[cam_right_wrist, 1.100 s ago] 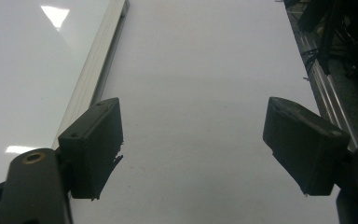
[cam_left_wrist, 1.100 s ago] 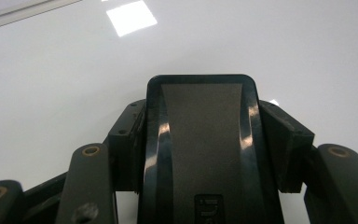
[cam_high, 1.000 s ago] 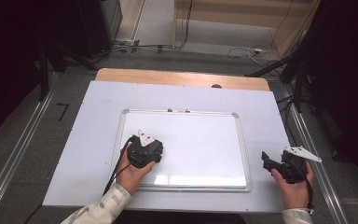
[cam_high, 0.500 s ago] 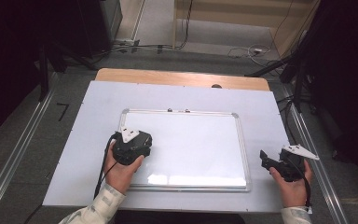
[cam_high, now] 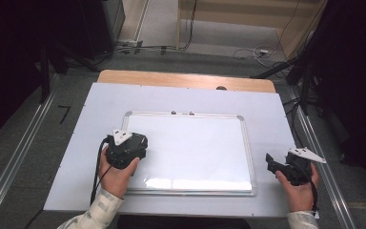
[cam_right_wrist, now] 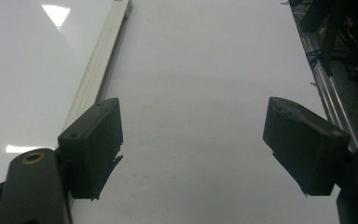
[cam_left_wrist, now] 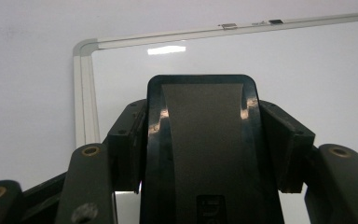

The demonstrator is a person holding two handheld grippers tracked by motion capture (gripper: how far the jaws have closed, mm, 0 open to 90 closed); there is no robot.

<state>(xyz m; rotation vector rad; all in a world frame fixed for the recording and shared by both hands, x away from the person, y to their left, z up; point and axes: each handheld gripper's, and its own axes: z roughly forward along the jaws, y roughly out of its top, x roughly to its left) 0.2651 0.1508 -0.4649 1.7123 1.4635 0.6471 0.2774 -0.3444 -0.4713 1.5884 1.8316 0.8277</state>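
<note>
A white-faced whiteboard [cam_high: 195, 143] with a silver frame lies flat on the white table top [cam_high: 100, 105]. My left gripper [cam_high: 134, 144] hovers over the board's left edge, shut on a black eraser block [cam_left_wrist: 200, 135] with a grey face. In the left gripper view the board's far left corner [cam_left_wrist: 85, 46] shows past the eraser, and the left gripper [cam_left_wrist: 200, 126] pads clamp the block's two sides. My right gripper [cam_high: 272, 164] rests open to the right of the board, near the table's right edge. In the right gripper view the right gripper [cam_right_wrist: 193, 140] has only bare table between its pads.
A wooden strip [cam_high: 181, 78] runs along the table's far edge. Metal rails [cam_high: 324, 162] run along the floor on both sides, and cables [cam_high: 248, 50] lie on the floor beyond the table. The board's right frame edge [cam_right_wrist: 105, 60] lies just left of the right gripper.
My left gripper has moved left across the board with the eraser, from its lower left part to its left edge. The right gripper has stayed put.
</note>
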